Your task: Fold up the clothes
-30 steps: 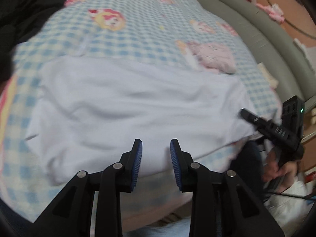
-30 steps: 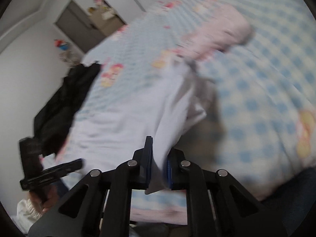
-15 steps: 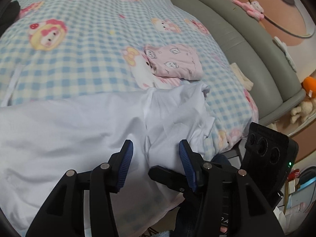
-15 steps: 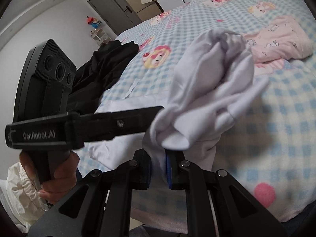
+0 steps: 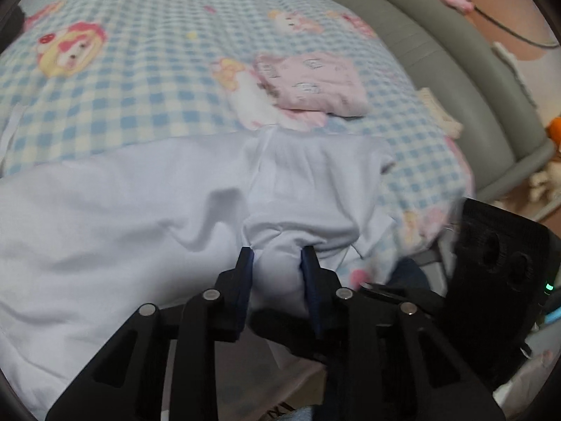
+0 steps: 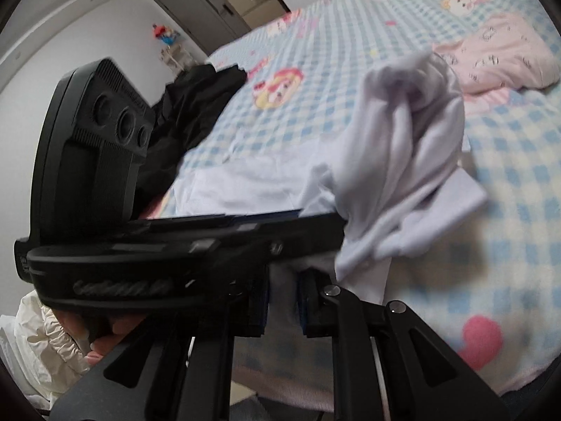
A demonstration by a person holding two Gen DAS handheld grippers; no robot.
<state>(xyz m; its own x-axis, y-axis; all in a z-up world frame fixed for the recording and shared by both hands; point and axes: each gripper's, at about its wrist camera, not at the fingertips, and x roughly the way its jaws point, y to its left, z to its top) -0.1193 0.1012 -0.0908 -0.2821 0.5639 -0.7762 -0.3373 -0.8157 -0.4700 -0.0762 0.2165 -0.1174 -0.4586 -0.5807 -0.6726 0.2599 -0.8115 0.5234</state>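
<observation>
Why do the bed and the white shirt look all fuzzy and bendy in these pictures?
Left wrist view: the checked bedspread and pink folded garment are smeared by motion blur; the fisheye lens curves the edges. Right wrist view: the white shirt is soft and blurred, and dark corners ring the picture.

bed (image 5: 147,80): blue checked cover | headboard (image 5: 438,52): grey padded | walls (image 6: 80,31): white | door (image 6: 196,3): grey
</observation>
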